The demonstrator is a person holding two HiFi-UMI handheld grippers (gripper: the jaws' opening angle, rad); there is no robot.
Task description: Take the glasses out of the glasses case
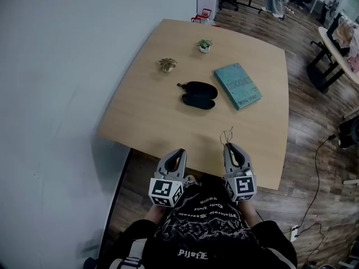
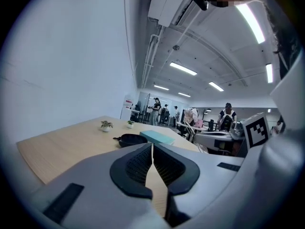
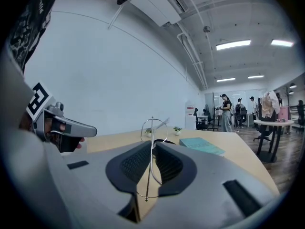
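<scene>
Your R fingers (image 3: 136,163) clamp the glasses (image 3: 151,128), frame upright; L fingers (image 2: 138,166) shut, empty. Case (image 1: 198,94) open well ahead on desk (image 1: 151,116), slightly L-side.

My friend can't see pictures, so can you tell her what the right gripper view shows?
The right tool has its jaws pinched shut on thin wire glasses, which poke up above them. Beyond lies a wooden table with a teal book and a small potted plant, beside a white wall.
</scene>
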